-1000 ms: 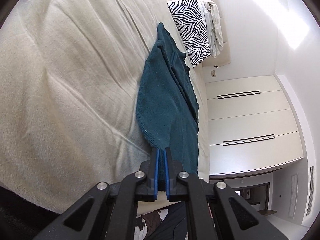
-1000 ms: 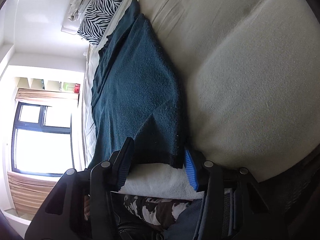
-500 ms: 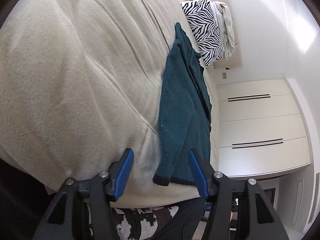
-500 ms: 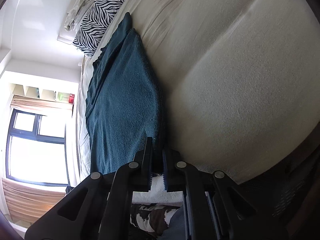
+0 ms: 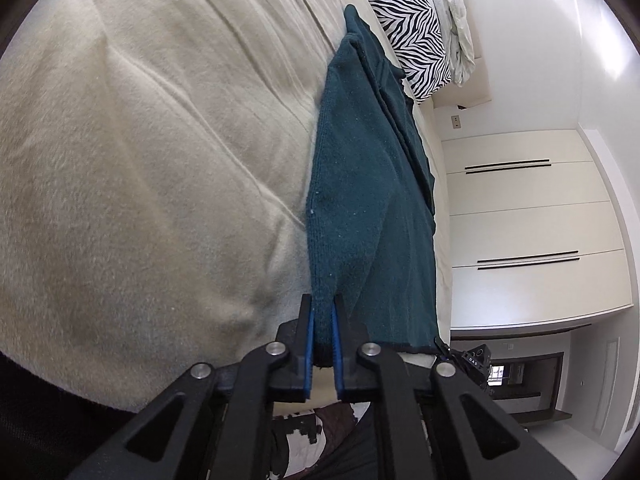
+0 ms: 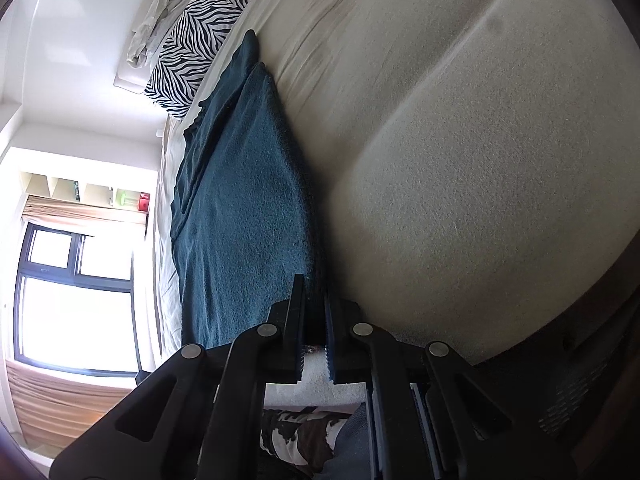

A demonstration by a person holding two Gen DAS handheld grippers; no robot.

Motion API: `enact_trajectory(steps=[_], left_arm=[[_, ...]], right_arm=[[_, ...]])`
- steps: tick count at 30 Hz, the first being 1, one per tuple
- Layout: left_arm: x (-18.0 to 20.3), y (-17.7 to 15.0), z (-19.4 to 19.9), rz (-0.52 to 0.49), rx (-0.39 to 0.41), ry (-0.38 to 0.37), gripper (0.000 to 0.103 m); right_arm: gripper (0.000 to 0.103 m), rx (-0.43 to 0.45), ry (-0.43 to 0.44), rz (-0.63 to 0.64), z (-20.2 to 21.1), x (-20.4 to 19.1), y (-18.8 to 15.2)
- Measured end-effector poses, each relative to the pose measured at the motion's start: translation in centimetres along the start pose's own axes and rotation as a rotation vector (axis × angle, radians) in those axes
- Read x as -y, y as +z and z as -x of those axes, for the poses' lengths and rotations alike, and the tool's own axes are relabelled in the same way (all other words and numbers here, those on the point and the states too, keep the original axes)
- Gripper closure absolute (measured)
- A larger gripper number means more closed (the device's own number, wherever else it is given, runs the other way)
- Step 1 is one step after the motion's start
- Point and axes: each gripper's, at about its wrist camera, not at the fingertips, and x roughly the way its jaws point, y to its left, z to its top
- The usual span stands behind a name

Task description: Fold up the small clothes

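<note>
Currently both tools are clamped on the near hem of the dark teal knit garment [image 5: 360,208]. Left gripper [image 5: 322,336]: blue pads pinched tight on one near corner, cloth bunched between them. Right gripper [image 6: 313,320]: jaws drawn together on the other near corner, with dark fabric visible in the narrow gap.

Step in hand, as I judge it: lift the near edge and carry it toward the far end to make a fold.

Notes for doing it well:
- Raise both corners together and level, so the hem stays taut and straight between the grips.
- Keep the spacing between grips equal to the garment's width; closing in would slacken the middle and leave a crease.
- Travel low over the cloth, lay the hem onto the far edge squarely, release only once it rests flat.
- Risk: thick knit may slip from a shallow pinch; the left bite looks deeper than the right.

Garment: fuzzy, heavy-looking knit, teal, lying lengthwise along the edge of the cream bed cover [image 5: 140,168], apparently already folded in along its length, with a layered seam showing along one side. Its far end reaches near the zebra-print pillow [image 6: 188,44]; whether they touch I cannot tell.
</note>
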Motion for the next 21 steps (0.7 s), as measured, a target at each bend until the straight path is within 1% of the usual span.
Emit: enact_trajectory(steps=[2, 6, 10, 13, 16, 21], left_arm=[[0.7, -0.1, 0.2, -0.024, 0.005, -0.006, 0.097], [1.7, 0.3, 1.5, -0.038, 0.03, -0.06, 0.097], [2.3, 1.0, 2.5, -0.023, 0.052, -0.117, 0.097], [2.6, 1.3, 2.9, -0.012, 0.062, -0.16, 0.097], [3.0, 1.9, 3.1, 0.016, 0.073, -0.207, 0.097], [4.0, 3.2, 3.4, 0.032, 0.096, -0.24, 0.097]], right_arm=[[0.096, 0.001, 0.001, 0.002, 0.0, -0.1, 0.0], [0.096, 0.015, 0.014, 0.019, 0.4, -0.9, -0.1], [0.096, 0.054, 0.086, 0.032, 1.4, -2.2, -0.1], [0.096, 0.074, 0.124, 0.043, 2.2, -3.2, 0.2], [0.096, 0.096, 0.168, 0.04, 2.8, -3.9, 0.5], [0.096, 0.132, 0.224, 0.026, 3.4, -5.0, 1.7]])
